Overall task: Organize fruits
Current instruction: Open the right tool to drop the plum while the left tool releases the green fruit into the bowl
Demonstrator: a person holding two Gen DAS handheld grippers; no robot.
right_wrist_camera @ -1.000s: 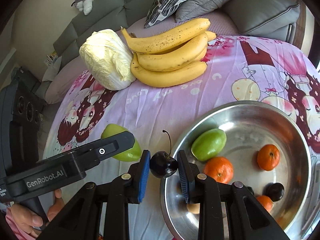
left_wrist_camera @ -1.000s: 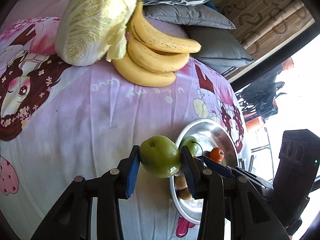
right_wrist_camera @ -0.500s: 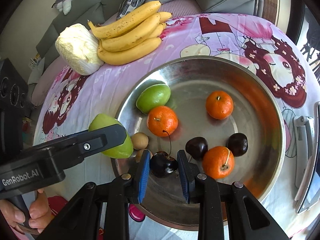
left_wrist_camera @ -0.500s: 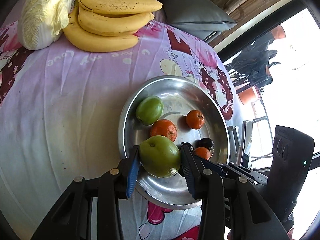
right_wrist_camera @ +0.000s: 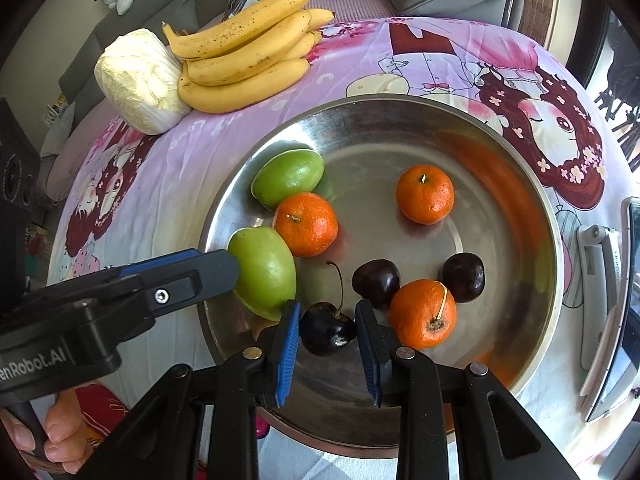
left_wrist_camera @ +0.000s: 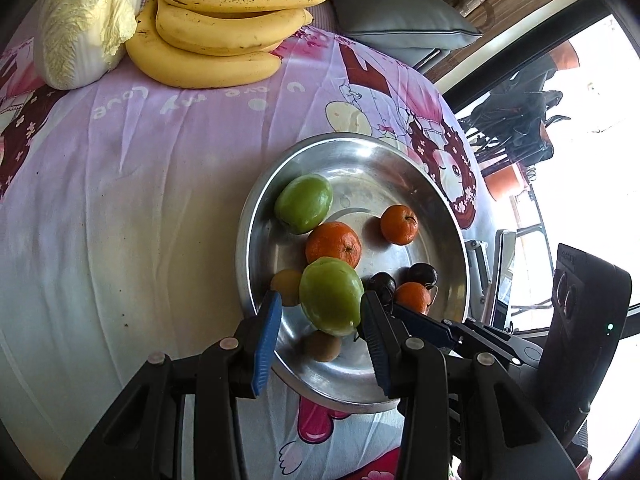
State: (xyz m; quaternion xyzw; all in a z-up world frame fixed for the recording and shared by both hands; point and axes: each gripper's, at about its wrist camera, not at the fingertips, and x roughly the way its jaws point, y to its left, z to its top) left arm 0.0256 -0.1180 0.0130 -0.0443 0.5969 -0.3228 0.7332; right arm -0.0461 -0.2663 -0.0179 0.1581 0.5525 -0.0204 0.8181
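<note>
Closest to me, the right gripper point(right_wrist_camera: 327, 316) is clamped down on a dark cherry point(right_wrist_camera: 328, 330), pads tight on both sides, stem poking up, held just above the near part of the steel bowl point(right_wrist_camera: 500, 184). Right beside it the left gripper point(left_wrist_camera: 320, 304) has a green fruit point(left_wrist_camera: 332, 296) between its pads, low over the bowl's near-left edge. One pad is against the fruit, but there's a sliver of gap at the other, so honestly I can't tell if it's really pinched or just sitting there. You can see a hand point(right_wrist_camera: 44, 432) wrapped round that gripper's handle at the bottom corner. In the bowl: a mandarin point(right_wrist_camera: 422, 314) with two loose cherries point(right_wrist_camera: 376, 282) touching it on either side, another mandarin point(right_wrist_camera: 306, 224) against the held green fruit, a second green fruit point(right_wrist_camera: 288, 178) just behind that, and a third mandarin point(right_wrist_camera: 425, 194) on its own toward the far side. A couple of small brownish fruits point(left_wrist_camera: 322, 346) sit under the left gripper. It's all on a pink cartoon tablecloth point(left_wrist_camera: 160, 184). At the far edge are a bunch of bananas point(right_wrist_camera: 244, 60) and a napa cabbage point(right_wrist_camera: 136, 80) touching them, with grey cushions point(left_wrist_camera: 400, 16) behind.
</note>
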